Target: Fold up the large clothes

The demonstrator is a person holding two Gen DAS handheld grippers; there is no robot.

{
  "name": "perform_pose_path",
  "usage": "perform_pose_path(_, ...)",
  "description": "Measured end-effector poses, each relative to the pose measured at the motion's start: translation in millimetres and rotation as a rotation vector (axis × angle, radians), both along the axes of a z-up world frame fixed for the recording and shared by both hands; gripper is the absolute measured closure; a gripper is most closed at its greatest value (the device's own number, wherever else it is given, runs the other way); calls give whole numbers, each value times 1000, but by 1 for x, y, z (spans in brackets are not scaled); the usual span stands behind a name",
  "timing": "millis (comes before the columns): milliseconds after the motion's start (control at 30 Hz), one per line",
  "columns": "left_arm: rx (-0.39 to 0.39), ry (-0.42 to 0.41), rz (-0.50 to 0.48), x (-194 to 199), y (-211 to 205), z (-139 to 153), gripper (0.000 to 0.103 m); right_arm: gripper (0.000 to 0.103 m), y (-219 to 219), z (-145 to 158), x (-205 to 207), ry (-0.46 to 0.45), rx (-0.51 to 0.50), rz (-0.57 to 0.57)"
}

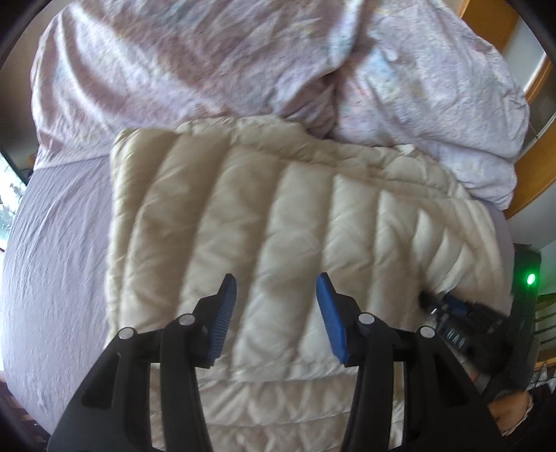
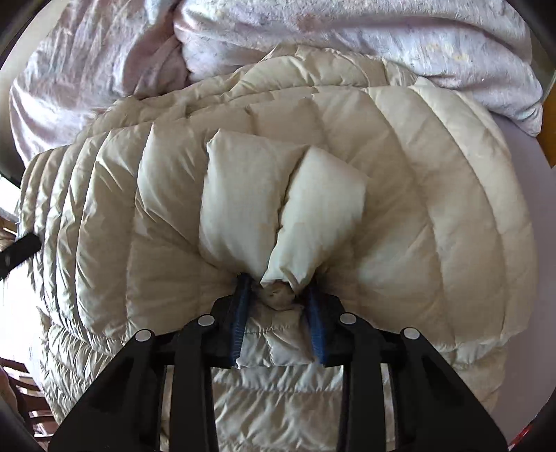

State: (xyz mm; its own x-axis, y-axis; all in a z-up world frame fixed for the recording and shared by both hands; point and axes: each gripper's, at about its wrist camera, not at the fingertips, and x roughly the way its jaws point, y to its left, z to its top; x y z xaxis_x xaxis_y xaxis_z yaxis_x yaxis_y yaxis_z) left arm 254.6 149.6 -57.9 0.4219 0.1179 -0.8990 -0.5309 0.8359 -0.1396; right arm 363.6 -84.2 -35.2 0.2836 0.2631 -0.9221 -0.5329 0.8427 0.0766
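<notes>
A cream quilted puffer jacket (image 1: 278, 208) lies folded on a lilac bed sheet (image 1: 59, 243). My left gripper (image 1: 276, 288) is open and empty, hovering just above the jacket's near part. My right gripper (image 2: 278, 288) is shut on a bunched fold of the jacket (image 2: 278, 208), with fabric puffing up beyond the blue pads (image 2: 239, 313). In the left wrist view the right gripper (image 1: 451, 313) shows at the jacket's right edge.
A crumpled lilac duvet (image 1: 208, 59) lies bunched behind the jacket; it also shows in the right wrist view (image 2: 347, 31). A wooden bed frame (image 1: 535, 167) runs along the right. A dark device with a green light (image 1: 530, 279) sits at right.
</notes>
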Motion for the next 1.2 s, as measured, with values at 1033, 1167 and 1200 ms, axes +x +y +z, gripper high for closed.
perform_pose_path(1033,-125,59,66,-252,31,-48,36,21,-254,13,-62,274,122,-93)
perform_pose_path(1167,-150,55,58,-258,21,-54,41,21,-265,4,-69,313,130,-94)
perform_pose_path(1200,-155,53,57,-260,18,-55,42,21,-268,1,-71,320,131,-97)
